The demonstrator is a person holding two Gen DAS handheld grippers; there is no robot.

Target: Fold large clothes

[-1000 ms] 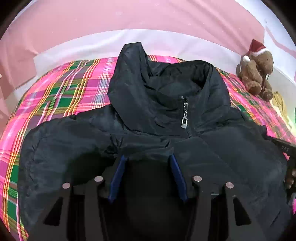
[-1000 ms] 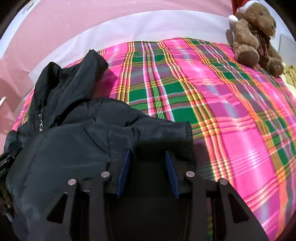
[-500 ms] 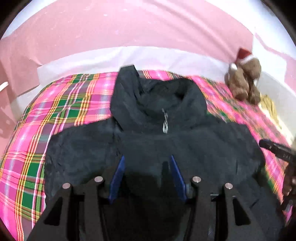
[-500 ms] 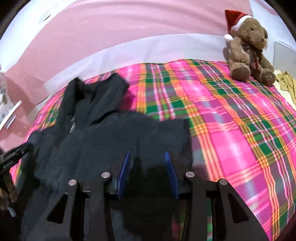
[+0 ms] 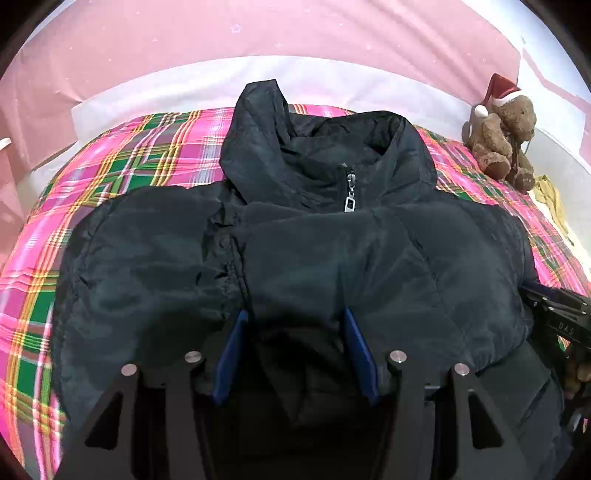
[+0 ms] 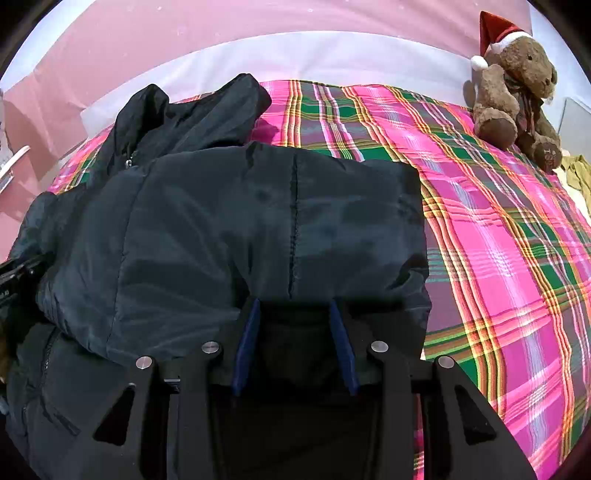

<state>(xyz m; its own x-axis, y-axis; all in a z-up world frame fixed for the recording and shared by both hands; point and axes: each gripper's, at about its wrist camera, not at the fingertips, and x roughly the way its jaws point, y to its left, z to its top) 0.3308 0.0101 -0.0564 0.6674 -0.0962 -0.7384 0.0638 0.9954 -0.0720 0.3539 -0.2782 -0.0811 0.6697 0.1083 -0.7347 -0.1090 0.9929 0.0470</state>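
Observation:
A large black padded jacket [image 5: 332,258] lies front-up on a plaid bed, collar and zipper pull [image 5: 350,201] at the far end; it also shows in the right wrist view [image 6: 240,229]. Both sleeves are folded across the chest. My left gripper [image 5: 295,325] is shut on the jacket's lower fabric, which bunches between the blue pads [image 5: 229,350]. My right gripper [image 6: 295,314] is shut on the jacket's right side fabric between its blue pads [image 6: 341,339]. The right gripper's body shows at the left view's right edge [image 5: 561,314].
The pink, green and yellow plaid bedspread [image 6: 498,240] extends to the right. A brown teddy bear with a Santa hat [image 6: 513,85] sits at the far right corner, also in the left wrist view [image 5: 502,136]. A white headboard edge and pink wall [image 5: 295,33] lie behind.
Both grippers rose and pulled back half a second ago, then came down and forward again with the jacket fabric still held. The jacket now sits closer and fills more of both views.

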